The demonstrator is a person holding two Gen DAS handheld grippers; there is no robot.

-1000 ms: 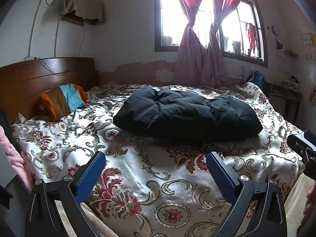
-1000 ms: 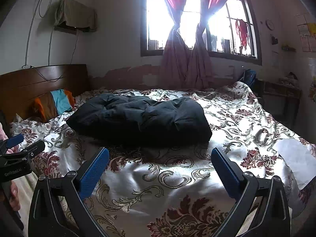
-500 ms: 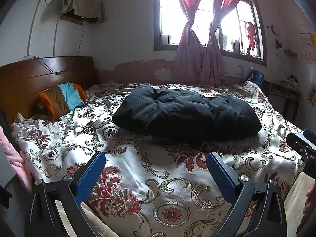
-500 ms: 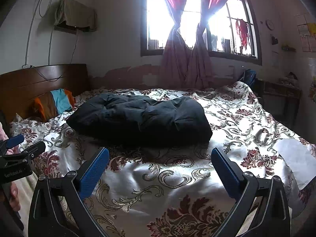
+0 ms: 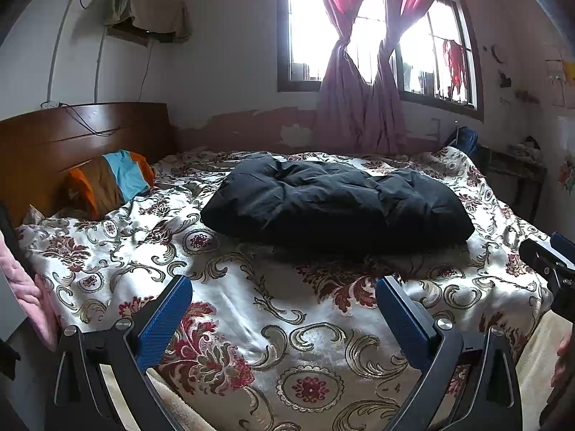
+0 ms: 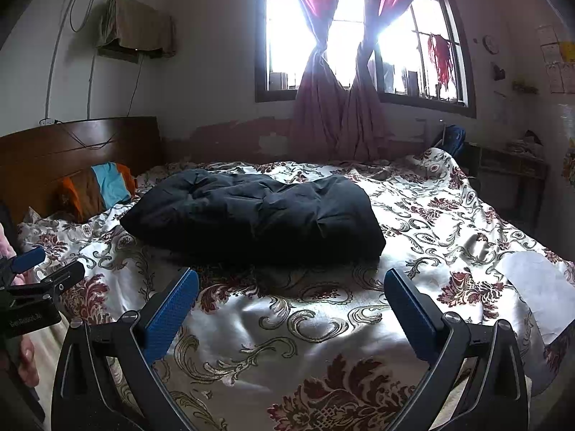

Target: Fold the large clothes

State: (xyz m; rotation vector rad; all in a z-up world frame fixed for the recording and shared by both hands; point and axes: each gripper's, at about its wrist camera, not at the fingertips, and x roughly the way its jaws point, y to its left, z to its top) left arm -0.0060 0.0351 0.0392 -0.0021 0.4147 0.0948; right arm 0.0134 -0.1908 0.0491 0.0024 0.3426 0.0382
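Note:
A black padded jacket [image 5: 337,201] lies folded into a thick bundle in the middle of the bed; it also shows in the right wrist view [image 6: 251,215]. My left gripper [image 5: 284,301] is open and empty, held above the floral bedspread [image 5: 251,323] short of the jacket. My right gripper [image 6: 291,298] is open and empty too, short of the jacket's near edge. The right gripper shows at the right edge of the left wrist view [image 5: 550,265], and the left gripper at the left edge of the right wrist view [image 6: 32,287].
A wooden headboard [image 5: 82,140] stands at the left with an orange, brown and blue pillow [image 5: 107,179] against it. A window with tied pink curtains [image 5: 359,100] is behind the bed. A small table [image 6: 510,168] stands at the far right. A pale sheet [image 6: 535,287] lies on the bed's right corner.
Both grippers have stayed open and nearly still. The left wrist view has shifted very slightly; the jacket has not moved.

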